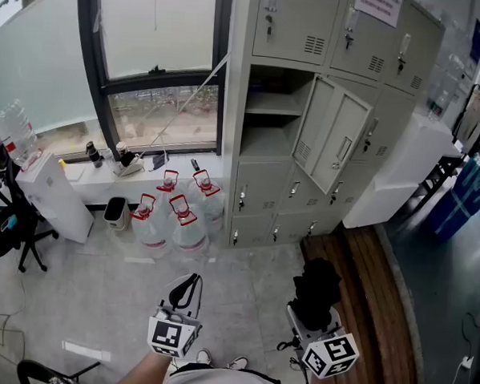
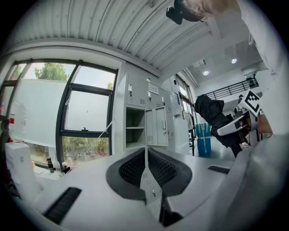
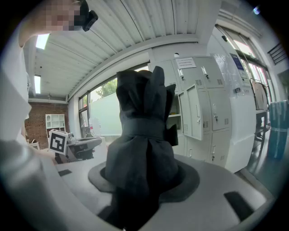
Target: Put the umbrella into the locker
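A folded black umbrella (image 1: 315,291) stands up between the jaws of my right gripper (image 1: 317,324), which is shut on it; in the right gripper view the umbrella (image 3: 143,149) fills the middle and hides the pads. My left gripper (image 1: 188,293) is held low beside it, shut with nothing between its jaws; in its own view the left gripper (image 2: 146,151) has its pads meeting. Ahead stands the grey locker bank (image 1: 344,40), with one compartment (image 1: 269,120) open, a shelf inside it, and its door (image 1: 333,136) swung to the right. The right gripper and umbrella (image 2: 216,119) also show in the left gripper view.
Several large water bottles (image 1: 174,216) stand on the floor left of the lockers, beside a small bin (image 1: 115,213). A white dispenser (image 1: 51,193) and a black chair (image 1: 13,227) are at the left. A wooden platform (image 1: 363,290) and a white cabinet (image 1: 401,175) lie at the right.
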`<state>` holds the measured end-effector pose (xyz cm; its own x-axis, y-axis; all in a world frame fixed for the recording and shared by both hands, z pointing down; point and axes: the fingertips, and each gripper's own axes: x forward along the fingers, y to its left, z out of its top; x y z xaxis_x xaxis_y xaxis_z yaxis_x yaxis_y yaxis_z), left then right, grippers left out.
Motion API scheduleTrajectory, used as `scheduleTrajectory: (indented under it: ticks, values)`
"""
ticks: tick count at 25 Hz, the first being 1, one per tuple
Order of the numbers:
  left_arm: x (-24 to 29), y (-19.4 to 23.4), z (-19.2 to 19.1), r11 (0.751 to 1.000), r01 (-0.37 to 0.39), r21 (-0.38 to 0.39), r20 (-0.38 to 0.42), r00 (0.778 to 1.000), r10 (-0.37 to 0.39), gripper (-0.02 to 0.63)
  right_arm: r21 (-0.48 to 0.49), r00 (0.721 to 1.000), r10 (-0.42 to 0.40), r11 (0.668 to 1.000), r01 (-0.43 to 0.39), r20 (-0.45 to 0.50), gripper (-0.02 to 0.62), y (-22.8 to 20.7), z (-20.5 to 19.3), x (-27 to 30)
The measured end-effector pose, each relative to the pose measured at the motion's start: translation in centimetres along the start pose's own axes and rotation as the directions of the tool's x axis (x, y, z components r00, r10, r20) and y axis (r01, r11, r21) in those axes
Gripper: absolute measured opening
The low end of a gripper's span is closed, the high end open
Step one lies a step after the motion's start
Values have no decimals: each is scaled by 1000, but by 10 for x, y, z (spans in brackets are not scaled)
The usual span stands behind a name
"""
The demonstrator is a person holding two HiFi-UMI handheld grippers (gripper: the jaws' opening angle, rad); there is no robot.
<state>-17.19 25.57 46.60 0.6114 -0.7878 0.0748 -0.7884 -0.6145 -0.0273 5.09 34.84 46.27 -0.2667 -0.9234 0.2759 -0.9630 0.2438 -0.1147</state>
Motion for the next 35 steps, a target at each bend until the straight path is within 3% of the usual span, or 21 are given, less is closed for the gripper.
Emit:
scheduleTrajectory:
  ticks: [8,18,27,35]
  values:
    - [4,-27,-2,1000,3,-4,11,1000,-3,38,-16,1000,17,1000,-17,-16,226,-16,-9,-14]
    - [23,-39,-22,999,18,-36,-20,1000,-19,38,49,998,51,998,-49,-37,227,-31,-27,-5]
    - [111,-15,-38,995,61,-80,-32,997,-64,38,66,996,39,997,-34,-75,227,-70,-18,60]
    - [225,59,-27,990,88,-113,-37,995,-93,38,60,994,41,998,-35,-105,227,-100,34,179]
